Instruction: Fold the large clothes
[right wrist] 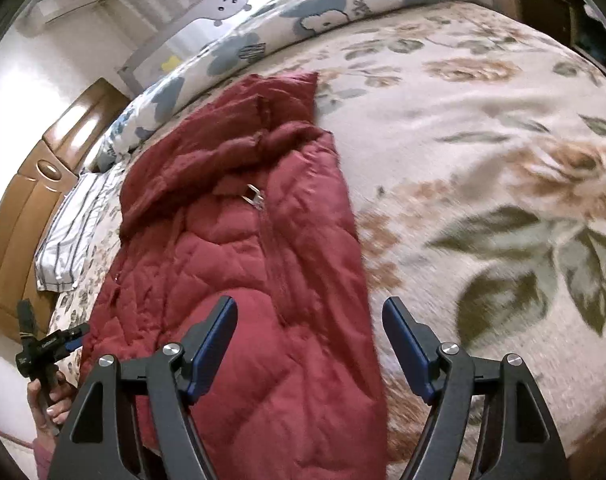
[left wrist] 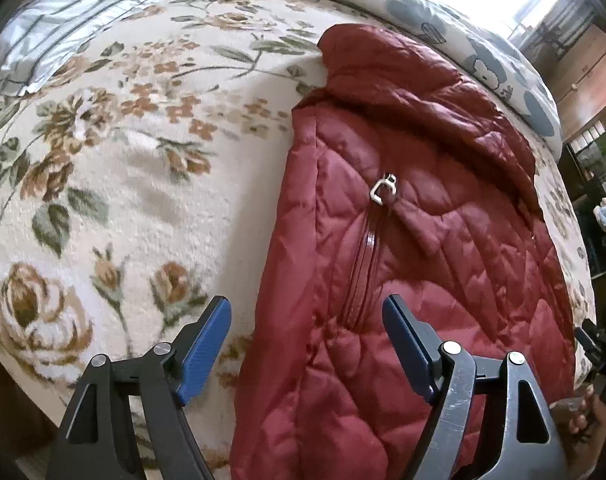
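A dark red quilted jacket (left wrist: 415, 240) lies folded into a long narrow strip on the floral bedspread, collar at the far end, a metal zipper pull (left wrist: 383, 190) on top. It also shows in the right wrist view (right wrist: 255, 264) with the zipper pull (right wrist: 253, 196). My left gripper (left wrist: 307, 344) is open and empty, held above the jacket's near left edge. My right gripper (right wrist: 309, 346) is open and empty above the jacket's near right edge. The left gripper also shows at the left edge of the right wrist view (right wrist: 69, 338).
The cream floral bedspread (left wrist: 123, 184) covers the bed on both sides of the jacket (right wrist: 483, 184). A blue-patterned duvet (left wrist: 443, 20) lies along the far side. A striped pillow (left wrist: 63, 28) is at the head end, by a wooden headboard (right wrist: 27, 200).
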`<state>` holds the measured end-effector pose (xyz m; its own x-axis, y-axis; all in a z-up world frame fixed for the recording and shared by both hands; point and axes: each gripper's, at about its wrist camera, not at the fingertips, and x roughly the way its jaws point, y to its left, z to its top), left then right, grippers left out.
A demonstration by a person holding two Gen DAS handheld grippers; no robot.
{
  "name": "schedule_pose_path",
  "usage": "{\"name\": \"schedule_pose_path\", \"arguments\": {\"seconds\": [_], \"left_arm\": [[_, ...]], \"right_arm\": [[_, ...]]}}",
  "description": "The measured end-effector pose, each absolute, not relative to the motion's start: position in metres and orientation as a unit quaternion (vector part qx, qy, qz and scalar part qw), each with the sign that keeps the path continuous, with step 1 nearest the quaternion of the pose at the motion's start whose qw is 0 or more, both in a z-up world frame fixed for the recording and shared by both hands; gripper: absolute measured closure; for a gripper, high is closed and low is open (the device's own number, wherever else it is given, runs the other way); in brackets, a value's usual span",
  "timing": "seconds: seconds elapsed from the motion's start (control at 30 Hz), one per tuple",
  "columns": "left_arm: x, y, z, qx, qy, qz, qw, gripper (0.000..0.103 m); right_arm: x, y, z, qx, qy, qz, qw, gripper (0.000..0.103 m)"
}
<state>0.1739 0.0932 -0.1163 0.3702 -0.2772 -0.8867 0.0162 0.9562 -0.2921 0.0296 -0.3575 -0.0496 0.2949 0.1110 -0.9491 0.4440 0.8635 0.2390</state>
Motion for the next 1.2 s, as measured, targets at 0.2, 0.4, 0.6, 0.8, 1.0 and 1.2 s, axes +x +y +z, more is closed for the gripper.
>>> {"name": "schedule_pose_path", "arguments": {"seconds": [0.2, 0.4, 0.6, 0.8, 1.0, 1.2], "left_arm": [[0.163, 0.099, -0.126, -0.131, 0.566, -0.101, 0.808, 0.025], [0.15, 0.102, -0.134, -0.132, 0.575, -0.106, 0.801, 0.023], [0.143, 0.098, -0.142, -0.123, 0.58, -0.11, 0.798, 0.021], [0.14, 0.094, -0.145, -0.114, 0.578, -0.118, 0.799, 0.019], [0.136, 0.084, -0.147, -0.089, 0.573, -0.123, 0.805, 0.019], [0.132, 0.072, -0.146, -0.078, 0.568, -0.15, 0.805, 0.037]], "right_arm": [[0.009, -0.357, -0.059, 0.238, 0.597, -0.109, 0.759, 0.026], [-0.003, -0.353, -0.067, 0.253, 0.598, -0.102, 0.753, 0.026], [-0.006, -0.345, -0.075, 0.257, 0.607, -0.089, 0.747, 0.026], [-0.009, -0.34, -0.08, 0.26, 0.608, -0.082, 0.746, 0.026], [-0.011, -0.337, -0.083, 0.262, 0.61, -0.073, 0.745, 0.026], [-0.013, -0.334, -0.085, 0.26, 0.611, -0.062, 0.745, 0.036]]}}
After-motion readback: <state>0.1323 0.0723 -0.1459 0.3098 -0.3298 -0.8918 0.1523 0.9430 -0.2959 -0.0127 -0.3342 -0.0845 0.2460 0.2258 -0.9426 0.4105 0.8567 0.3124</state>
